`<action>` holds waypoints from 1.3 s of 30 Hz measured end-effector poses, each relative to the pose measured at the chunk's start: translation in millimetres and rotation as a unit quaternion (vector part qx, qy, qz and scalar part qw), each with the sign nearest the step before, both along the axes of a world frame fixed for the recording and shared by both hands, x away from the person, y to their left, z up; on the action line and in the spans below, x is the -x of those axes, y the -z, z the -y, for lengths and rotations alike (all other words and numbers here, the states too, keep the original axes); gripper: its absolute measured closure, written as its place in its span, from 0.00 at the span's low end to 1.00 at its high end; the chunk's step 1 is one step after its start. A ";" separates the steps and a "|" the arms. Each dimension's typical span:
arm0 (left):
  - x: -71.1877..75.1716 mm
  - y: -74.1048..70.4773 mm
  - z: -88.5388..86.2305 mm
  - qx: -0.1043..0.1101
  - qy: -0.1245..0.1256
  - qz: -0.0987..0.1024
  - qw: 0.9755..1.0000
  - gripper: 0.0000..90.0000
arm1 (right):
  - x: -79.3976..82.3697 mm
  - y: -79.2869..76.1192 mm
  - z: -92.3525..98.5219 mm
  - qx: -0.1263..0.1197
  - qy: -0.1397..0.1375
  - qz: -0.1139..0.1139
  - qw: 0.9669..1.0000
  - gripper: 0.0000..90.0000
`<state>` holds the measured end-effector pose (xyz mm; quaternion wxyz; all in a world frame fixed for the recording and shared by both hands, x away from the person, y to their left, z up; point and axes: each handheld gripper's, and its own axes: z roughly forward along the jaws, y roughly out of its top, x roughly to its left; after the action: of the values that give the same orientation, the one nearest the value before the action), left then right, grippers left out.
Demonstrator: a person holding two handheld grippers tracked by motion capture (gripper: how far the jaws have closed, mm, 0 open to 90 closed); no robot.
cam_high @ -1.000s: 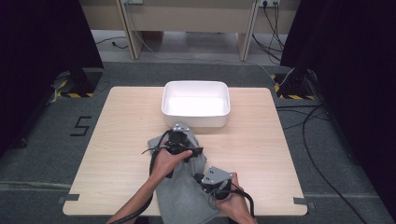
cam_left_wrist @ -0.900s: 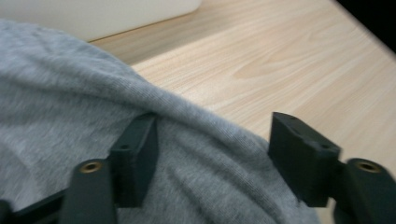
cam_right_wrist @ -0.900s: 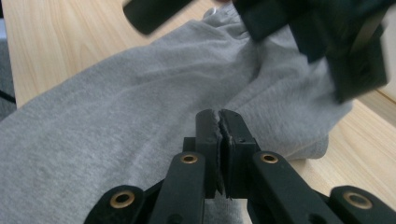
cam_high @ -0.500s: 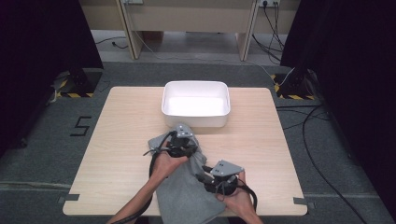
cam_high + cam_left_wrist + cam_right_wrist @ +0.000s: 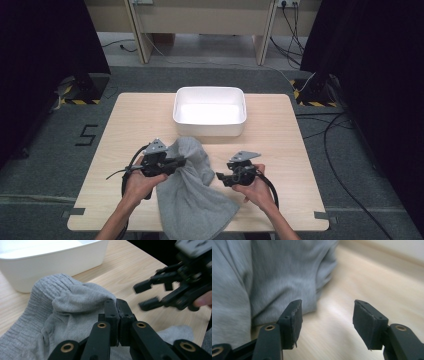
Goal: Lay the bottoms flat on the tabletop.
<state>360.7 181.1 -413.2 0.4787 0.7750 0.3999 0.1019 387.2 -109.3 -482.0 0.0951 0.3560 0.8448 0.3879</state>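
Left gripper (image 5: 172, 162) pinches grey cloth, right gripper (image 5: 222, 178) spread beside it.

Grey cloth (image 5: 192, 192) lies on the wooden table (image 5: 280, 135), near edge, in front of the white tub (image 5: 210, 111); its upper part is bunched up and lifted at the left gripper. Left gripper view: jaws pressed together on a fold of cloth (image 5: 72, 305), ribbed hem to the left, tub (image 5: 50, 260) behind. Right gripper view: jaws have just been opening, now stand apart over bare table (image 5: 362, 285) with nothing between them; cloth (image 5: 274, 277) just beside the left-hand jaw. The right gripper (image 5: 155, 293) shows blurred in the left gripper view, jaws apart, clear of the cloth.
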 end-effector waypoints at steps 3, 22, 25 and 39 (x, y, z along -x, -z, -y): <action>-1.0 2.4 -5.1 0.000 -0.002 -0.005 1.000 0.97 | -9.4 11.5 -18.6 -0.003 -0.026 -0.032 0.999 0.44; -3.3 13.8 -28.0 0.016 -0.032 -0.002 0.999 0.97 | -19.9 -44.5 -23.8 -0.024 -0.052 0.071 0.996 0.98; -5.4 16.2 -26.0 0.024 -0.033 -0.002 0.999 0.96 | -15.8 -71.2 -14.4 -0.019 -0.050 0.101 0.993 0.98; 16.9 70.3 3.3 -0.051 -0.034 -0.059 0.996 0.49 | -21.5 -75.3 29.0 -0.025 0.000 0.091 0.995 0.97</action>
<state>343.8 177.8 -483.4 0.4100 0.7892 0.4478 0.0921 408.8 -138.3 -406.7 0.1632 0.3215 0.8226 0.4398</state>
